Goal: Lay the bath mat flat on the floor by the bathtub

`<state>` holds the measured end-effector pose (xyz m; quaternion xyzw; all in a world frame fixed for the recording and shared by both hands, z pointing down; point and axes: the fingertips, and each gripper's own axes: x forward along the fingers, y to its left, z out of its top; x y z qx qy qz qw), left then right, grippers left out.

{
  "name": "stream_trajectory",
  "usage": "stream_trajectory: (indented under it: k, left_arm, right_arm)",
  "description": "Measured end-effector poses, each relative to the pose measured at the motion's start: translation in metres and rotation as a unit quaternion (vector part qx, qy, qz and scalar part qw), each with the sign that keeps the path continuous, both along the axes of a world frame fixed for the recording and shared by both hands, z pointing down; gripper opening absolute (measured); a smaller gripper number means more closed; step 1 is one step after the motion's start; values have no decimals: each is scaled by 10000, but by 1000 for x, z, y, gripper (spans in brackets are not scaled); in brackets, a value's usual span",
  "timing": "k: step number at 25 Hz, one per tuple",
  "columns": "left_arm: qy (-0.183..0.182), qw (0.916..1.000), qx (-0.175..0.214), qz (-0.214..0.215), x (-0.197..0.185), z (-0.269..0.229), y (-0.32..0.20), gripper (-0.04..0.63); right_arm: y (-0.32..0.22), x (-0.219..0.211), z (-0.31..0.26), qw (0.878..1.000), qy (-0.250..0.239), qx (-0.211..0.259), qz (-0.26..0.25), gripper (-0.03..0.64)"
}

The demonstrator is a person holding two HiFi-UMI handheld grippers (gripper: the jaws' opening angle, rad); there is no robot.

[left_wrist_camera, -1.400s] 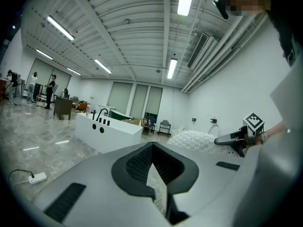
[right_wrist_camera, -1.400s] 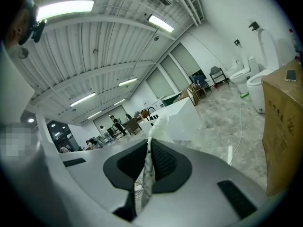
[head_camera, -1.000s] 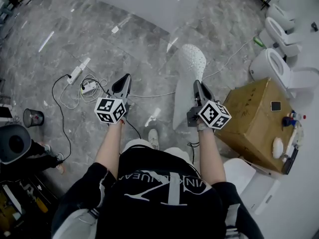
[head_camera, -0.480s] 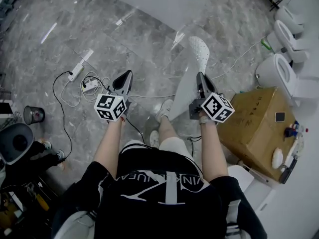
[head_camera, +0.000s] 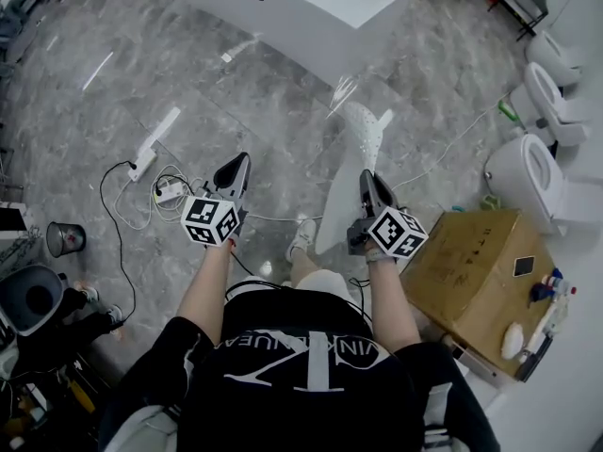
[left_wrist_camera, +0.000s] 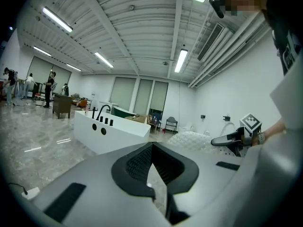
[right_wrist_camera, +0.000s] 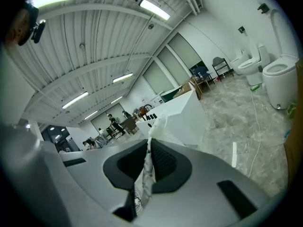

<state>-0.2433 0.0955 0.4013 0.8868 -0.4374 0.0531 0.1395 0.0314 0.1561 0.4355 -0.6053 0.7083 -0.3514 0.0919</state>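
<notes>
Fingers of the right gripper (right_wrist_camera: 147,148) are clamped on the white bath mat (head_camera: 363,130), held up in the air with the bathtub (head_camera: 311,12) just beyond. Fingers of the left gripper (left_wrist_camera: 152,145) are pressed together, empty. Far right, the cardboard box (head_camera: 462,271) sits shut with a small dark square (head_camera: 524,266) on top.

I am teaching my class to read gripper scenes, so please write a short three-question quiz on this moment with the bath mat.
1. True or false: the left gripper grips the bath mat.
2. What stands ahead of the mat? A bathtub; B bed; C fridge.
3. Does the mat lie flat on the floor?
Key: 1 false, the right gripper is shut on it; 2 A; 3 no, it is held up, not laid flat.
</notes>
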Motion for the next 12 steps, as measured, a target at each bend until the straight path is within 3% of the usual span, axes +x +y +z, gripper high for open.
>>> stream_trajectory:
  k: [12]
  left_arm:
    - [-36,9999,-95,119,56,9,-100,12]
  right_arm:
    - [-94,32,10,9999,11,-131,-110,35]
